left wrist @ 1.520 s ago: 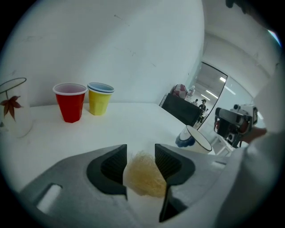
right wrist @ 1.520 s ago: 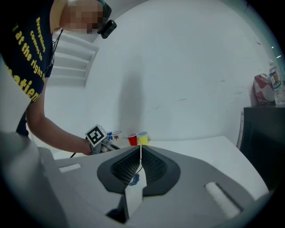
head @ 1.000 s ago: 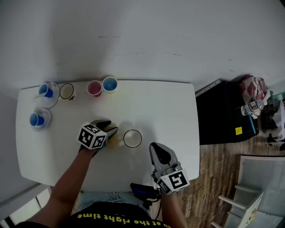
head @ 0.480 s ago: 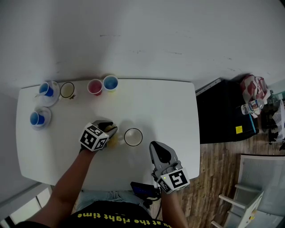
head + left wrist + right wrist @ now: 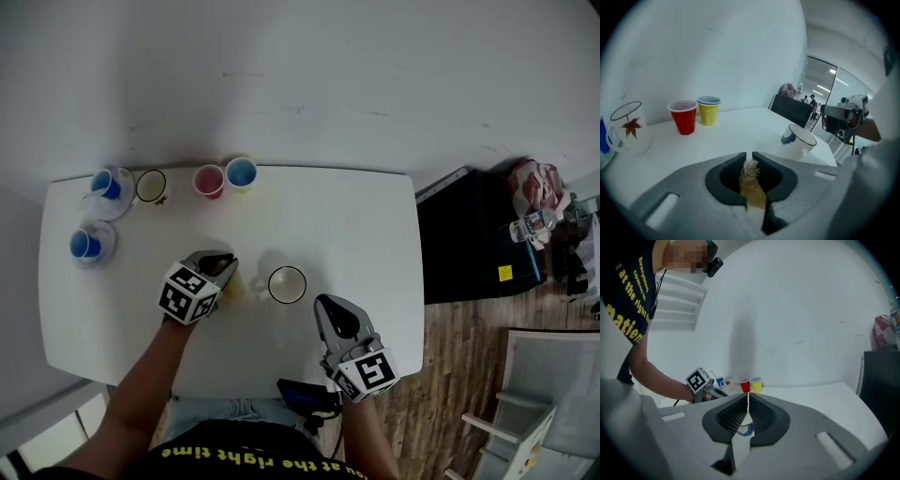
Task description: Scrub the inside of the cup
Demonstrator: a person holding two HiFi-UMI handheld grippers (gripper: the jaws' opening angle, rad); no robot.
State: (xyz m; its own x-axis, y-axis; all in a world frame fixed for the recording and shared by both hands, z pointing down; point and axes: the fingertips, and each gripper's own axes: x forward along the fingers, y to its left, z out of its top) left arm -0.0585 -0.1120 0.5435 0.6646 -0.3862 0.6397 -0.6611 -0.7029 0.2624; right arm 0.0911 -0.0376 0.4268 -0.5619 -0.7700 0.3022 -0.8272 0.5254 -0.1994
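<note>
Reads "at the right time" on shirt [image 5: 234, 457]; counts six cups [image 5: 287, 284]; closing left fingers [image 5: 693, 187] on scrubber [image 5: 751, 187], with right fingers [image 5: 801, 427] shut.

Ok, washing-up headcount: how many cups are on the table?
6. Blue cup at the far-left corner; second blue cup just nearer; leaf-printed glass, red cup, yellow cup along the far edge; white mug mid-table. None seems hidden.

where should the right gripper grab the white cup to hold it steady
Probably best to pinch the white cup by its rim wall on the right, coming down from above with the right gripper: it stands upright, mouth open, that side unobstructed.
</note>
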